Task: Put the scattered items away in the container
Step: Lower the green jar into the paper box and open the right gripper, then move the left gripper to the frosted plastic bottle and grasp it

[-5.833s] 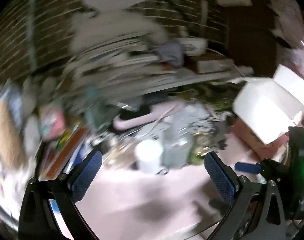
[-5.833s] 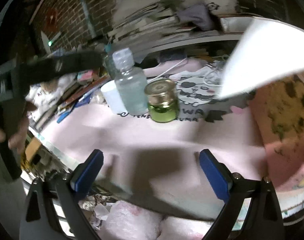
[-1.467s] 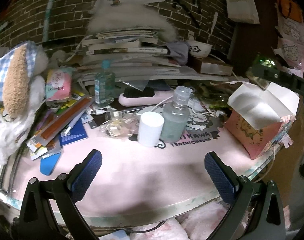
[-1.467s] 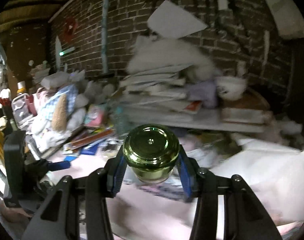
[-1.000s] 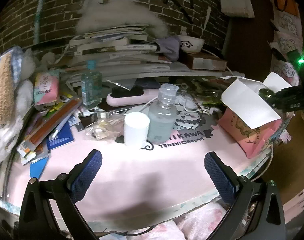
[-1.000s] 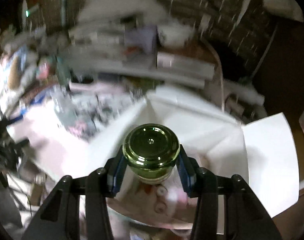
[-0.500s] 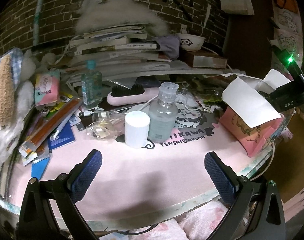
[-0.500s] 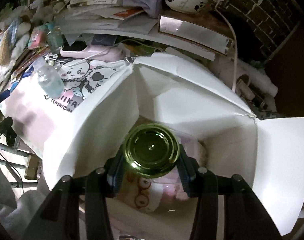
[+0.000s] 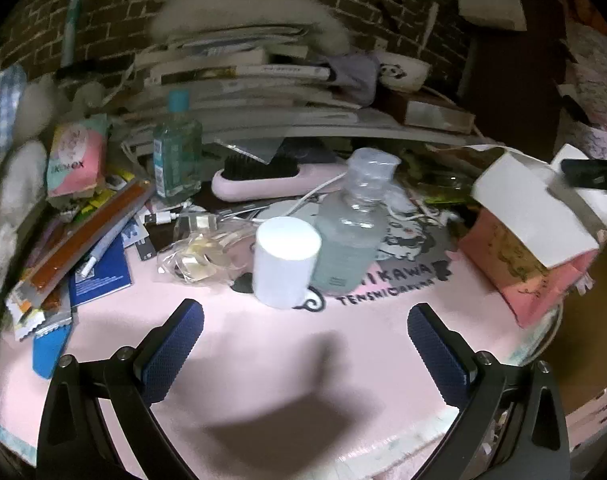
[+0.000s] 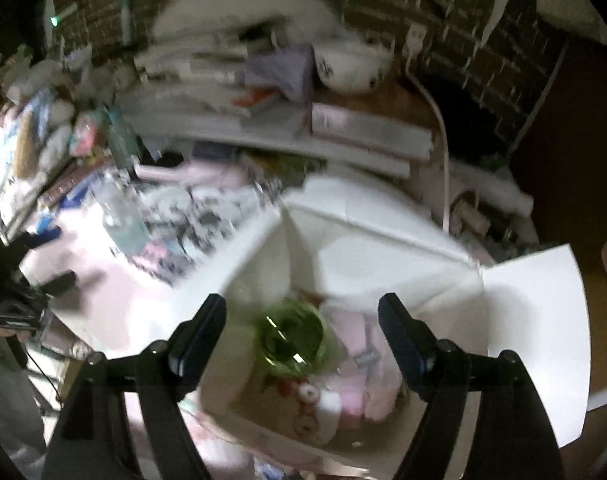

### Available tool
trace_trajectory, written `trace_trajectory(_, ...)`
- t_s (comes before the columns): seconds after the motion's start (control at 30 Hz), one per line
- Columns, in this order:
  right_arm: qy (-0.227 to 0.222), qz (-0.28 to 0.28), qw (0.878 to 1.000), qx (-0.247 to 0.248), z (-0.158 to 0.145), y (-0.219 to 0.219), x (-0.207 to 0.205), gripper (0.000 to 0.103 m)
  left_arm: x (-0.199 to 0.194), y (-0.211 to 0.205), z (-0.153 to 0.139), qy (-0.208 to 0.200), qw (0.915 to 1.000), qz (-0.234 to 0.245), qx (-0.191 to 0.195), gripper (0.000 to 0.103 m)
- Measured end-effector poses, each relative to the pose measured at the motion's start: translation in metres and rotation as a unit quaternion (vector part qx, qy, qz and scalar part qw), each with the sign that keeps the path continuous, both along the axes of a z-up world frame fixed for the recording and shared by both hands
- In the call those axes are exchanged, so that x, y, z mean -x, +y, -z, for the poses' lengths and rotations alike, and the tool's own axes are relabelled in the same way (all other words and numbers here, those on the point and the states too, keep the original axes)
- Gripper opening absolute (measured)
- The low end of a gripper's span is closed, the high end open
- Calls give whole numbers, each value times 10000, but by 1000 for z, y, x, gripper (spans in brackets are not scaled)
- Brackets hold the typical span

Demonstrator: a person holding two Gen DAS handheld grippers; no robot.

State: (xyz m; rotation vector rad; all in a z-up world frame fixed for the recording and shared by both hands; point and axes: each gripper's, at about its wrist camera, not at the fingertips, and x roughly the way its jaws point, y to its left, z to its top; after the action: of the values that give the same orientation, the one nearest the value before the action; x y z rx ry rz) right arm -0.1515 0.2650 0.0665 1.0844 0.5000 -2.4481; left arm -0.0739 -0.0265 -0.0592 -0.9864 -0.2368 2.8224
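Observation:
My right gripper [image 10: 302, 308] hangs over the open pink box with white flaps [image 10: 383, 240]. Its jaws are opening. The green glass jar [image 10: 291, 340] shows blurred between the fingers and below them, inside the box, free of both pads, above small pink and white items. My left gripper [image 9: 305, 320] stands open over the pink mat [image 9: 263, 360] with nothing between its fingers. Just beyond it stand a white cylindrical pot [image 9: 285, 260] and a clear bottle [image 9: 351, 240], touching each other. The same box [image 9: 531, 236] stands at the mat's right edge.
Behind the pot lie a crinkled plastic wrapper [image 9: 199, 256], a pink hairbrush [image 9: 271, 184] and a teal-capped bottle [image 9: 177, 156]. Packets and booklets [image 9: 75, 248] crowd the left. A stack of books [image 9: 243, 76] and a panda bowl [image 9: 403, 72] fill the back.
The right jaws have spread and the green jar has left the pads and sunk into the box. The left gripper has come lower and closer to the white pot and bottle.

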Motion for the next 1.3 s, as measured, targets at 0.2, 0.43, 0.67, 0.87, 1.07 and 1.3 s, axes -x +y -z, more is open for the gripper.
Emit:
trace_trajectory(0.2, 17, -592, 9930, 1019, -4, -31, -23, 85, 12, -4, -1, 146, 9991, 106, -372, 102)
trace_trajectory(0.43, 144, -1120, 9902, 821, 35, -89, -57, 85, 26, 5, -19, 279, 9985, 375, -296, 83)
trace_trajectory(0.67, 547, -1393, 9882, 321, 70, -105, -87, 85, 50, 19, -26, 295, 9978, 584, -120, 57)
trace_trajectory(0.87, 538, -1627, 9850, 175, 80, -109, -98, 85, 57, 27, -25, 269, 9977, 617, 5, 43)
trace_trajectory(1.07, 479, -1697, 9840, 249, 85, -110, -103, 85, 56, 29, -26, 275, 9974, 656, 61, 41)
trace_trajectory(1.3, 184, -1728, 9841, 378, 103, -113, -109, 85, 51, 34, -38, 410, 9956, 805, 258, 23)
